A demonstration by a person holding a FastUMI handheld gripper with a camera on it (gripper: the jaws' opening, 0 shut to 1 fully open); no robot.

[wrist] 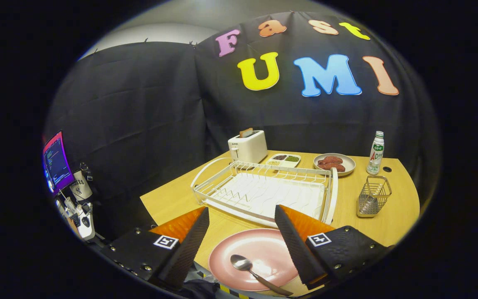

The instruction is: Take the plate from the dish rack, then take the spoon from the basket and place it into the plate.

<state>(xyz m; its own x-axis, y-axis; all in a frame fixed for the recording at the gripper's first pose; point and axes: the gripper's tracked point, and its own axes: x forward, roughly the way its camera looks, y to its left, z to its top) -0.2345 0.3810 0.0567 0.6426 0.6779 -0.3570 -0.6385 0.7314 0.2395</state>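
Note:
A pink plate (259, 255) lies flat on the wooden table (172, 199), between my two fingers and in front of the dish rack. A metal spoon (252, 270) rests in the plate, bowl toward the left finger, handle running over the plate's near rim. My gripper (242, 224) hovers above the plate, open wide, with nothing between its fingers. The white wire dish rack (264, 189) stands just beyond the fingers with no dishes in it. A small wire basket (374, 196) stands to the right of the rack.
At the table's back stand a white toaster (248, 146), a small divided tray (284, 160), a grey plate of reddish food (334, 163) and a bottle (375, 153). A monitor (57, 162) and gear stand off the table's left side.

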